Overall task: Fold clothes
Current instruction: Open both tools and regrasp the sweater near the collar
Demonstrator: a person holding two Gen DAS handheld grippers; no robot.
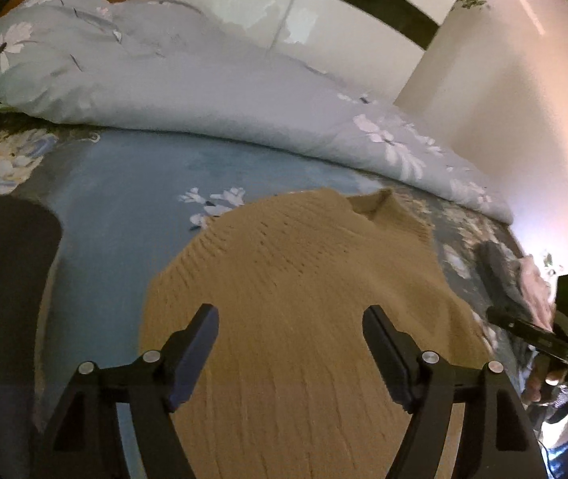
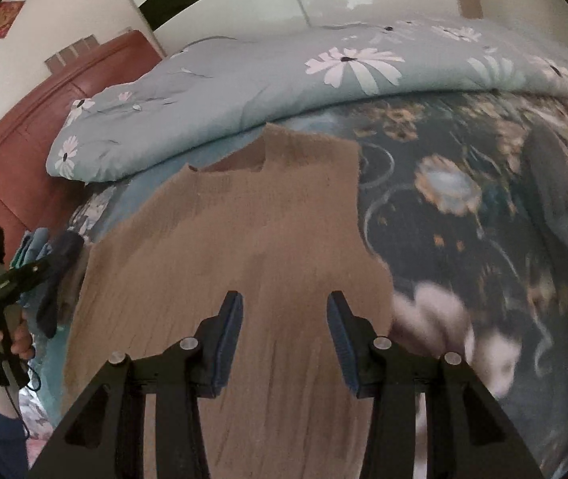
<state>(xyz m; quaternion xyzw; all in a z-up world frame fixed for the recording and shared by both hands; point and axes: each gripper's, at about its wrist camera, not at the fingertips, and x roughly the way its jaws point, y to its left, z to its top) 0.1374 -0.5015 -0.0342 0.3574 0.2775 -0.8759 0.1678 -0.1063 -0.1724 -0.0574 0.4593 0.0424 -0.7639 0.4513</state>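
Note:
A tan knit sweater [image 1: 304, 263] lies flat on the bed, collar at its far end. My left gripper [image 1: 290, 311] hovers over the sweater's near part, jaws wide apart with nothing between them. In the right wrist view the same sweater [image 2: 244, 239] spreads under my right gripper [image 2: 284, 297], which stands open about half way, its blue pads clear of the cloth. Each view catches the other gripper at its edge, held in a hand [image 2: 20, 339].
A grey-blue daisy duvet [image 1: 164, 80] is bunched along the far side of the floral bedsheet [image 1: 124, 183]. A dark garment [image 1: 8, 279] lies to the left, a grey garment [image 2: 563, 199] to the right. A red wooden cabinet [image 2: 24, 139] and white wardrobe [image 1: 244, 8] stand beyond.

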